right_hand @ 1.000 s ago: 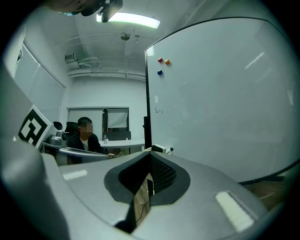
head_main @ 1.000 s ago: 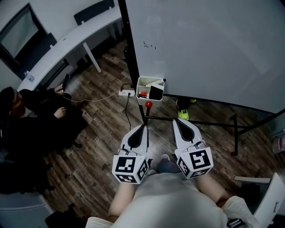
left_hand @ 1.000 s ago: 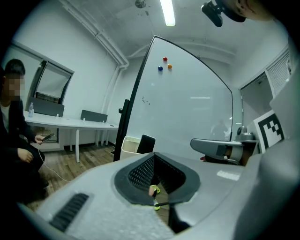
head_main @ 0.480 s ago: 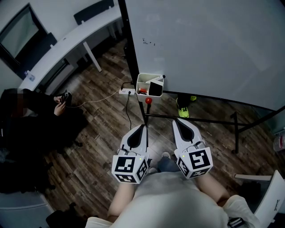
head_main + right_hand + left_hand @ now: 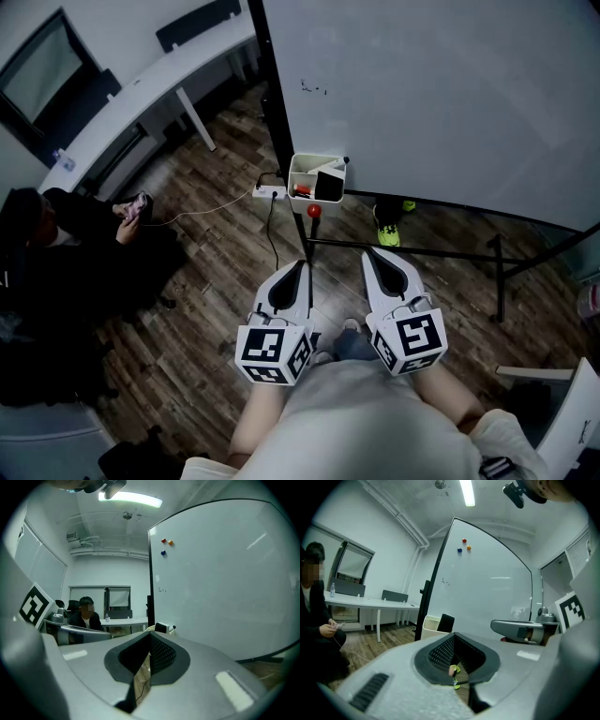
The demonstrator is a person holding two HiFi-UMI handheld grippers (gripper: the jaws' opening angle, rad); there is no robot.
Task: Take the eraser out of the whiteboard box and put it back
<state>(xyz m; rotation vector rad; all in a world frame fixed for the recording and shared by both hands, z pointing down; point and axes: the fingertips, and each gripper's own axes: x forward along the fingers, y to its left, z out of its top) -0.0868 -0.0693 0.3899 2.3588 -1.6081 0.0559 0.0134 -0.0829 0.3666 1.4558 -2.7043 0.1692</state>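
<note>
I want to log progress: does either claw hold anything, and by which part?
Nothing is held. The left claw and the right claw are shut and empty; the eraser sits in the whiteboard box.

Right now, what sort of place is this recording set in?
Most likely an office or meeting room: a large standing whiteboard with a white box at its lower corner, a long white desk by the wall, and a wood-pattern floor.

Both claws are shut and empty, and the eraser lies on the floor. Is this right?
No. The eraser stands in the box on the whiteboard; the head view shows it. The left claw and right claw are shut and empty.
</note>
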